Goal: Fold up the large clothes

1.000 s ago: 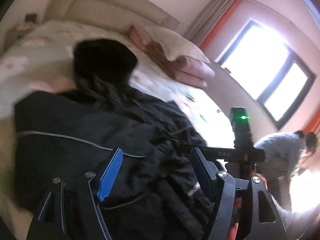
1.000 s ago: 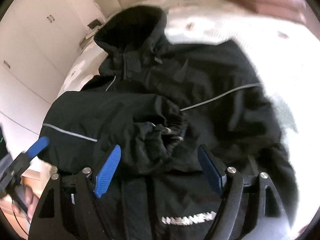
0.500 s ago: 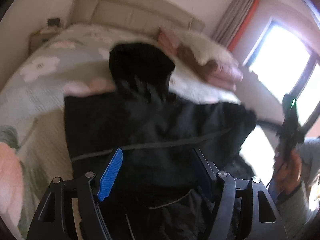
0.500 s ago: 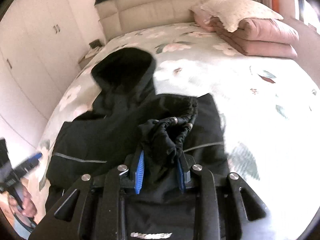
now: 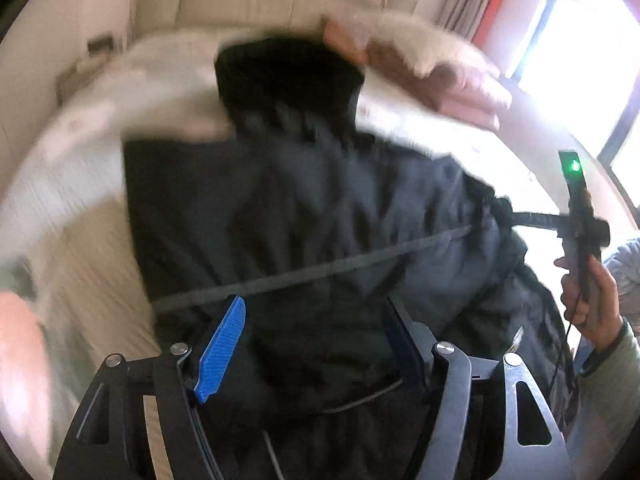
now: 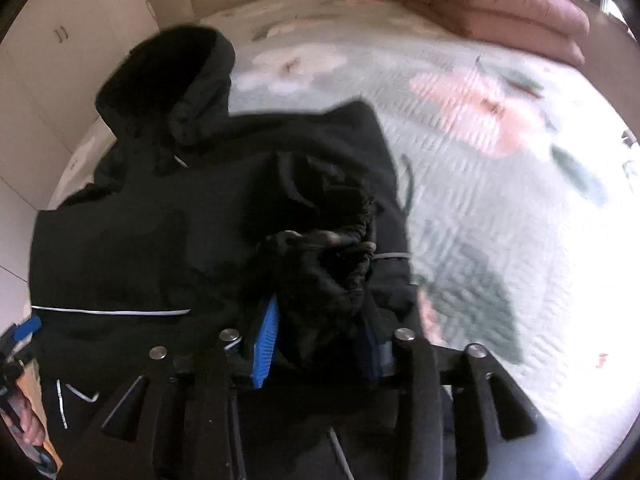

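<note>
Right gripper: jaws had just been opening, sleeve cuff between them; cuff could slip free.
Left gripper: jaws open over jacket, holding nothing.

Right tool jaws opening, sleeve cuff between.

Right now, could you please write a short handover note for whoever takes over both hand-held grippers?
Right hand-held gripper: jaws have just been opening, sleeve cuff bunched between the pads.
Left hand-held gripper: open over the jacket, holding nothing.
Jacket lies on the bed, hood toward the headboard.
Done: sleeve brought onto the body.
Left: lay it flat, fold the rest.
</note>
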The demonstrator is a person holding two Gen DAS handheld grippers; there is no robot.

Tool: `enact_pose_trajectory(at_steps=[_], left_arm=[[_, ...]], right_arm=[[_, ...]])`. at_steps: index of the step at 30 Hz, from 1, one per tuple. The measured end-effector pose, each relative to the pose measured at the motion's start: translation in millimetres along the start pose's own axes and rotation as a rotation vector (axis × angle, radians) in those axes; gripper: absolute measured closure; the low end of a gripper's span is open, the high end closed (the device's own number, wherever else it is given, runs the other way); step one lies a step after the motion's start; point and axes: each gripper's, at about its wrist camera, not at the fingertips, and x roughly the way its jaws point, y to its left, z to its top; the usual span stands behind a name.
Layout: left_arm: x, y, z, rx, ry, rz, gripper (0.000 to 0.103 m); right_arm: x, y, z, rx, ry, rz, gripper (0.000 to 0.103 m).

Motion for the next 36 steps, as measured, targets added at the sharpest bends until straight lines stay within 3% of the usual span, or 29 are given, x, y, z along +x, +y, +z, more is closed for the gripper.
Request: enact_pose_trajectory(at_steps=[3,5,7,10,13,14,17,22,27,32,33,36], left_arm=[[-21.7,6.3,17.7,-0.033,-0.072,-0.002,0.031],[-19.7,14.2,23.9,-0.064,-0.072,-0.007,0.031],[-2.1,21.7,23.4,-0.087,-0.014,0.047,0.031],[21.3,29.7,8.9,-0.110,0.057,0.115,0.031],[46.9,37.1,-9.8,-0.096,0.152,0.219,0.030],[50.1,37.6,-12.9,-0.091,0.153,0.222,0.030],[49.4,40.1,-12.7,-0.099,0.146,0.210,0.029],[46.8,38.9,-17.2,-0.084,0.117,0.209,0.028],[15.5,32.2,-23.8,-0.113,0.105,0.193,0.028],[-40.5,16.5,-41.2,-0.075,0.085,0.147,0.028],[-52.8,13.1,-45.1,-0.062,0.079,0.156,0.028],[-87.8,3.6,-44.7,-0.033,0.041,0.156,0.028]], right_arm=[[-47.3,12.0,3.8,-0.040,-0.153,0.003,0.027],[-55.0,24.5,7.9,-0.058,-0.167,0.028,0.026],[-47.3,38.8,10.0,-0.092,-0.136,0.025,0.026],[-15.8,55.4,2.1,-0.166,-0.066,-0.057,0.027],[42.4,50.4,-16.6,-0.160,0.110,-0.169,0.027],[54.4,42.2,-21.4,-0.123,0.151,-0.150,0.027],[57.9,23.9,-22.1,-0.021,0.142,-0.057,0.023],[56.1,36.6,-27.4,-0.061,0.120,-0.116,0.023],[34.6,43.5,-35.3,-0.034,0.142,-0.099,0.023],[11.2,61.2,-81.8,-0.208,0.251,-0.192,0.015],[8.7,62.9,-95.2,-0.229,0.288,-0.181,0.015],[-9.8,68.0,-115.3,-0.261,0.282,-0.151,0.018]])
